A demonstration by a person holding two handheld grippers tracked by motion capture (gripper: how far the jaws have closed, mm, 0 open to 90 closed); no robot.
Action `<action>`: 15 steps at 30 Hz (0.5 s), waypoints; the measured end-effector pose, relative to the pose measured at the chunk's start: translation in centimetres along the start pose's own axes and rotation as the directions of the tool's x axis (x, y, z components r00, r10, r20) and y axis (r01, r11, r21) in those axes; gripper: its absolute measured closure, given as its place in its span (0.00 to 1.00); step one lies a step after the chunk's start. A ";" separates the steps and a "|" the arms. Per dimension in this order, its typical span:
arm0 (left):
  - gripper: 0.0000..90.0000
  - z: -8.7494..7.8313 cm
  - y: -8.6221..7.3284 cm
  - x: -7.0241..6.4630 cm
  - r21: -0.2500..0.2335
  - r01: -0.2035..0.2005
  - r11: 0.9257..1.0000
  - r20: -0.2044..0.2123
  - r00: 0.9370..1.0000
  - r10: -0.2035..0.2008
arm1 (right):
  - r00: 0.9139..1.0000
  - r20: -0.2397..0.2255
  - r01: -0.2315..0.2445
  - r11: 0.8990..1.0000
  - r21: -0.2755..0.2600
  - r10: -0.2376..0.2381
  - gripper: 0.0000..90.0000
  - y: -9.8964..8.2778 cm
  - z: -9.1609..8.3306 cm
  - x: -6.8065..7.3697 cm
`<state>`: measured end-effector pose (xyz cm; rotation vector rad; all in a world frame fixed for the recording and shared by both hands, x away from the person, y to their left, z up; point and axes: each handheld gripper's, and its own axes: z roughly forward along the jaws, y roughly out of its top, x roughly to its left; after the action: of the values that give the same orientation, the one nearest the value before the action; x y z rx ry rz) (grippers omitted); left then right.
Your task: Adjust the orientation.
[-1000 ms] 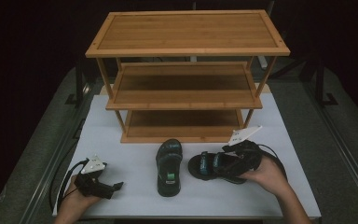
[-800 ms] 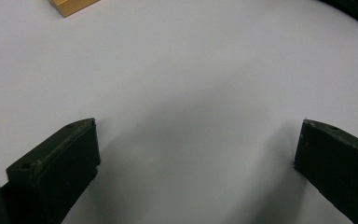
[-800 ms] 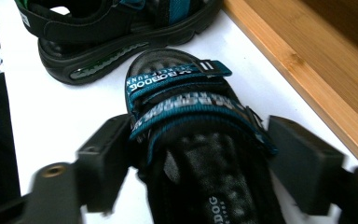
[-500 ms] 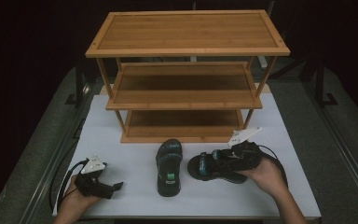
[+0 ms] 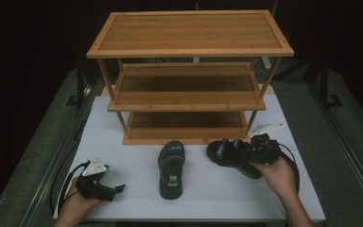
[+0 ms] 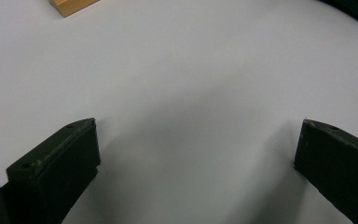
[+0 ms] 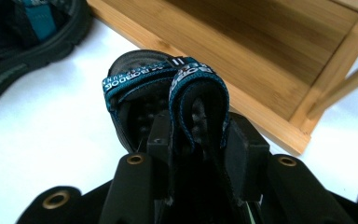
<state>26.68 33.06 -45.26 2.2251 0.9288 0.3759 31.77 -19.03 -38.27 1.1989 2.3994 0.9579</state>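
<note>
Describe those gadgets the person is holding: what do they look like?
Each handheld tool is black: the left tool carries a grey three-cornered plate and trails a black cable. The right tool ends in blocky black jaws on arms with brass-ringed holes. Forearms are bare.

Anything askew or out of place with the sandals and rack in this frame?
Mildly. The two sandals don't match in pose: the left sandal lies flat, toe toward the bamboo rack, while the right sandal sits crosswise, clamped by its strap in the right gripper, whose jaws have just closed. All three shelves are bare. No damage.
</note>
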 end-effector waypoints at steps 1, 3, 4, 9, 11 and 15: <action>0.00 0.0 0.0 0.0 0.000 0.000 1.000 0.000 1.000 0.000 | 1.000 0.000 0.000 1.000 0.000 0.000 0.71 -0.2 0.1 -0.1; 0.00 0.0 0.0 0.0 0.000 0.000 1.000 0.000 1.000 0.000 | 1.000 0.002 -0.010 1.000 0.006 0.010 0.69 -0.5 0.4 -0.1; 0.00 0.0 0.0 0.0 0.001 0.000 1.000 0.000 1.000 0.000 | 1.000 -0.012 -0.014 1.000 -0.002 0.014 0.65 -0.6 0.3 -0.3; 0.00 0.0 0.0 0.0 0.000 0.000 1.000 0.000 1.000 0.000 | 0.999 -0.040 -0.012 1.000 -0.014 0.012 0.45 -0.6 0.1 -0.2; 0.00 0.0 0.0 0.0 0.000 0.000 1.000 -0.001 1.000 0.000 | 0.999 -0.048 -0.007 1.000 -0.023 0.006 0.41 -0.7 -0.3 -0.1; 0.00 0.0 0.0 0.0 -0.003 0.001 1.000 0.000 1.000 -0.001 | 0.996 -0.083 -0.034 0.996 -0.082 0.027 0.41 -0.8 -2.0 -0.7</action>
<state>26.67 33.05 -45.27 2.2221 0.9295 0.3764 30.65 -20.85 -37.36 1.1913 2.3837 1.1261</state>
